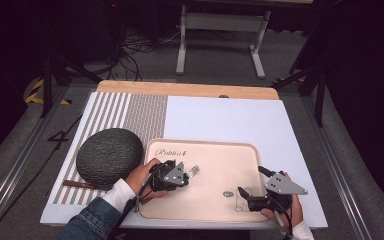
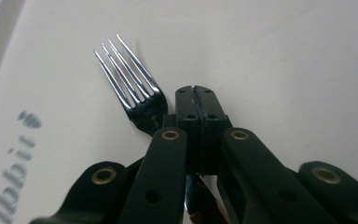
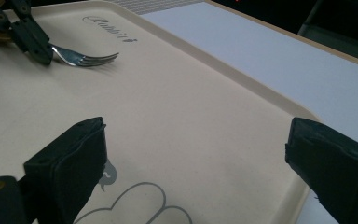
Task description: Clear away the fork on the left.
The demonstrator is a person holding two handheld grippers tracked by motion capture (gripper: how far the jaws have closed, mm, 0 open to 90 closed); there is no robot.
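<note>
the shiny metal fork (image 2: 133, 79) lies low over the cream plastic tray (image 1: 220, 155), in its left half, tines pointing toward the tray's middle and just below the grey script lettering (image 1: 171, 152) printed near the far left corner. your left gripper (image 2: 196, 100) has the fork by its neck: the two black fingers (image 2: 189, 112) are pressed together, with the fork's head sticking out beside them and the handle running back under the gripper body. in the right gripper view the same fork (image 3: 81, 57) shows at the far left of the tray, tines level and close to the tray floor; whether they touch it i cannot tell.

your right gripper (image 1: 247, 197) rests over the tray's near right corner, beside a small grey cartoon outline (image 3: 135, 205) printed on the tray. its fingers (image 3: 74, 154) stand wide apart with nothing between them.

the tray sits on a white board (image 1: 240, 117) covering the surface. to the tray's left, on a striped panel, a dark grey-green domed melon-like object (image 1: 109, 156) lies just beside your left hand (image 1: 142, 175).
</note>
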